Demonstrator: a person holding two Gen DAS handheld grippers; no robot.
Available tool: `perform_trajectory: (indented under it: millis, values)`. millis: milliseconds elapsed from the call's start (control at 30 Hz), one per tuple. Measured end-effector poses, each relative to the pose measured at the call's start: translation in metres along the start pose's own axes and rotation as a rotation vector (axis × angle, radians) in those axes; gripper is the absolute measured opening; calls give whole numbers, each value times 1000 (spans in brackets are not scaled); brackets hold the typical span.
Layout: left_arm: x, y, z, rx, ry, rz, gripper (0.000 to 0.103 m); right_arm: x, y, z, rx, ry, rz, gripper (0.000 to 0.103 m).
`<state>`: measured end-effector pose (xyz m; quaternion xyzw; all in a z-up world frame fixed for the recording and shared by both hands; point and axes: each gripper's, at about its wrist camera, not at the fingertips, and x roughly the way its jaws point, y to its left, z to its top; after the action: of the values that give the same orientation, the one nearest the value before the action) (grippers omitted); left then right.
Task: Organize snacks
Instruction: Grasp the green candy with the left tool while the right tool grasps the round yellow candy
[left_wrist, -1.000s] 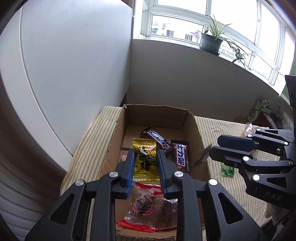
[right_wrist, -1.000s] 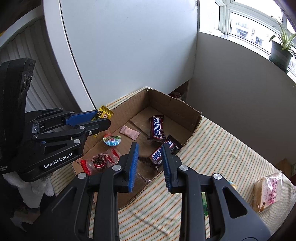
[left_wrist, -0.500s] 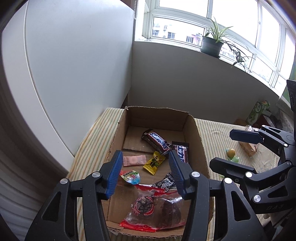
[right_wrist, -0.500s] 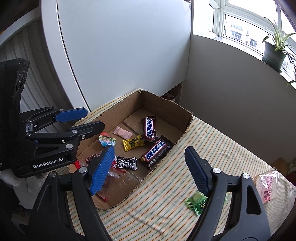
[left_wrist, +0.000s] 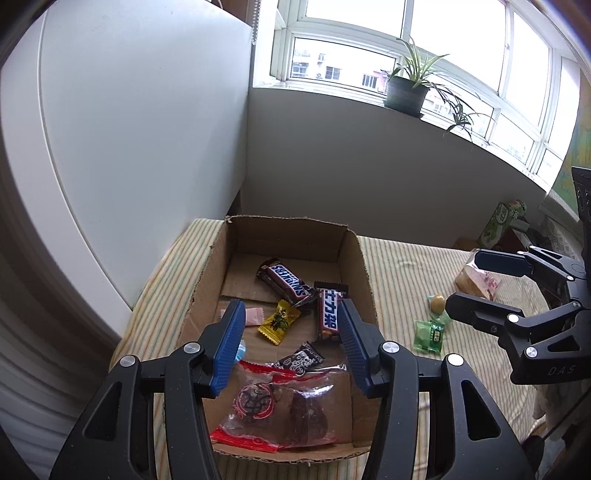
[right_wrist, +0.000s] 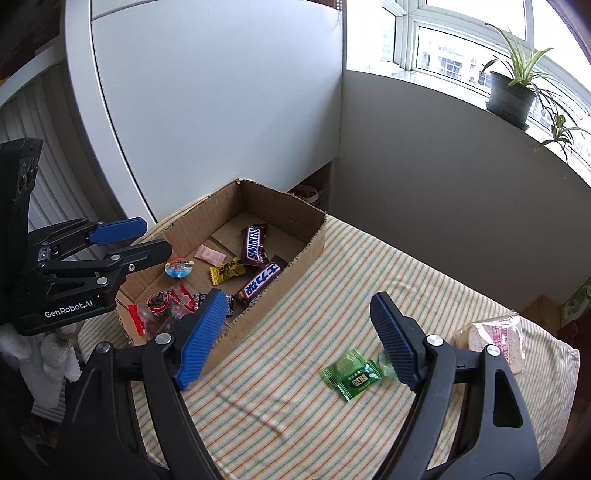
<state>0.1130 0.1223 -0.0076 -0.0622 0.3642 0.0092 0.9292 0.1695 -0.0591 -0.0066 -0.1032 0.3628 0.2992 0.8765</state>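
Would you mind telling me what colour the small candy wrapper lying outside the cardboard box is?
Translucent green candy wrapper with a darker green label; clearest in the right wrist view.

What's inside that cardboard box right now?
The cardboard box holds two Snickers bars, a yellow candy, a pink packet, a black-and-white candy, a round jelly cup and a clear bag of dark snacks. Anything beneath that bag is hidden.
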Motion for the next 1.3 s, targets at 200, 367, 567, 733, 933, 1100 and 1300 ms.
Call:
perform_trajectory:
  millis: [200,367,567,733,933,1100,1300]
  values:
    - [-2,-23,-5,21,1,-43,51,-15,-34,-15,60,-1,-17,82]
    - [5,-48,-12,55,24,-71,51,-22,-65,-31,120,7,-40,82]
    - [12,-75,-20,75,45,-111,51,-28,-100,-51,193,16,-35,82]
    - [19,-99,-27,102,68,-143,51,-24,-114,-60,220,25,-5,82]
    - [36,-125,-36,136,112,-162,50,-8,-119,-64,232,27,45,80]
    - [56,-141,-42,162,156,-158,46,17,-125,-67,253,51,91,69]
    - [83,-154,-45,172,203,-148,40,48,-142,-74,300,83,142,58]
